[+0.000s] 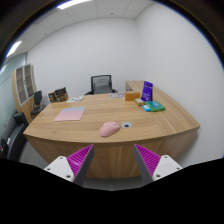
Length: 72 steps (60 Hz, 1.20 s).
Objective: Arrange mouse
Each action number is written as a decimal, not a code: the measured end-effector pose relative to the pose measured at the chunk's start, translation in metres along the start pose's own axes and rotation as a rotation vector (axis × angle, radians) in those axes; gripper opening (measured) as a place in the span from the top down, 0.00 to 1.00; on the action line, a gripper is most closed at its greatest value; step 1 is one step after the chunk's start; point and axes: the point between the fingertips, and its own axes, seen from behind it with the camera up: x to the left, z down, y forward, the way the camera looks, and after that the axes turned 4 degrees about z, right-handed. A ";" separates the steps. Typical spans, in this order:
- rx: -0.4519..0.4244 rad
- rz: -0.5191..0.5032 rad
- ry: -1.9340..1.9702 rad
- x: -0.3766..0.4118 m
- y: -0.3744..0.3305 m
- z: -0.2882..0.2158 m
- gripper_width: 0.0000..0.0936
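A pink mouse (pixel 109 128) lies on the wooden conference table (pixel 150 125) near its front edge. A flat pink mouse pad (pixel 70 115) lies on the table to the left of the mouse and farther back. My gripper (pixel 113 160) is well short of the table, below its front edge, with the mouse far ahead and above the fingers. The fingers, with their magenta pads (pixel 78 157), stand wide apart and hold nothing.
A small round grommet (pixel 127 126) sits just right of the mouse. A purple upright item (pixel 147 91) and teal books (pixel 153 105) stand at the table's right side. An office chair (pixel 101 84) is behind the table, shelving (pixel 25 88) at the left wall.
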 end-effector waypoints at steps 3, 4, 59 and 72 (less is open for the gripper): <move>-0.010 -0.005 0.000 0.021 0.016 0.002 0.11; -0.011 -0.007 -0.001 0.026 0.021 0.003 0.11; 0.139 -0.196 -0.015 0.073 0.316 -0.002 0.11; 0.151 -0.229 -0.066 0.099 0.337 -0.003 0.11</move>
